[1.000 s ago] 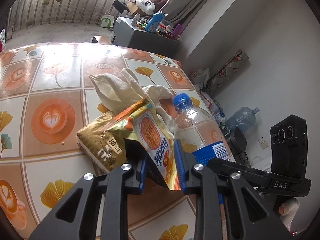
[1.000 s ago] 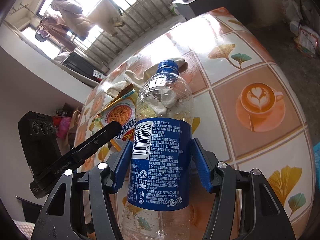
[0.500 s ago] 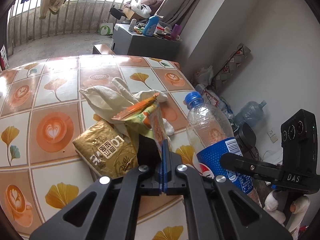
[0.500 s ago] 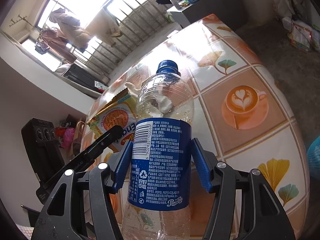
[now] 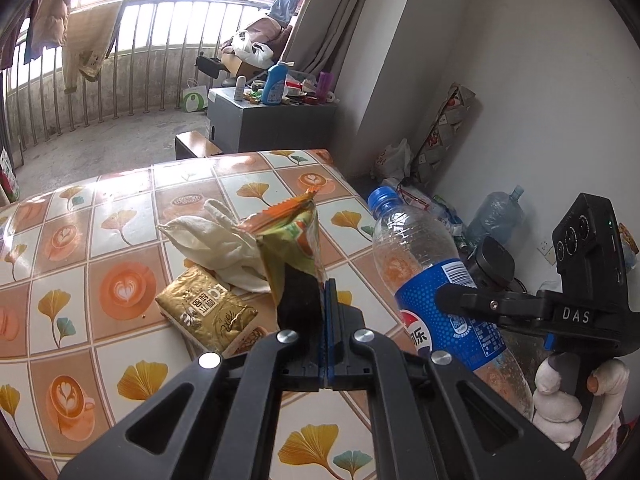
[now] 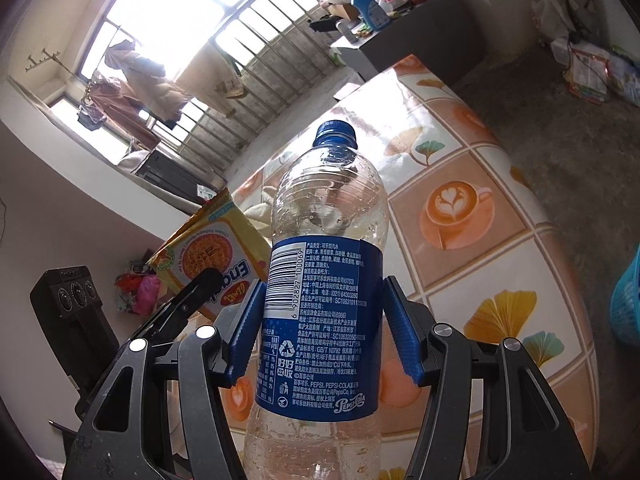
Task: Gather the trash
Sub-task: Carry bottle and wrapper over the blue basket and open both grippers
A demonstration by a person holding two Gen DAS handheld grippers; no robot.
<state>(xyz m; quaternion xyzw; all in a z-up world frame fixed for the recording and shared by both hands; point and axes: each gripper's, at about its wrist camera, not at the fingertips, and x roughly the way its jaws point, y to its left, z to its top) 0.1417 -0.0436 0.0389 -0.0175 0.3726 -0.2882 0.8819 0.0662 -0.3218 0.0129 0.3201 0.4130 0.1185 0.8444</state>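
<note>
The empty Pepsi bottle (image 6: 320,280) stands upright in the right tongs (image 6: 322,332), blue pads pressed against its label on both sides, held clear above the tabletop (image 6: 472,264). Gripping at the label, the stiffest and widest band, probably keeps the thin plastic from buckling or slipping. The noodle snack wrapper (image 5: 294,240) is pinched by its lower edge in the left tongs (image 5: 326,308), whose pads meet with only the foil between them; it juts up off the tabletop, so both pieces of trash appear lifted and ready to carry away.

Left on the tabletop (image 5: 120,240) are a gold foil packet (image 5: 204,312) and a crumpled white cloth (image 5: 216,240), touching each other just beyond the left tongs; whether the cloth counts as trash is unclear. With both tongs full, these likely wait for a second trip. A blue basket (image 6: 628,304) shows at the right edge of the right wrist view, past the tabletop's rim, possibly the bin. Clutter lines the floor by the wall.
</note>
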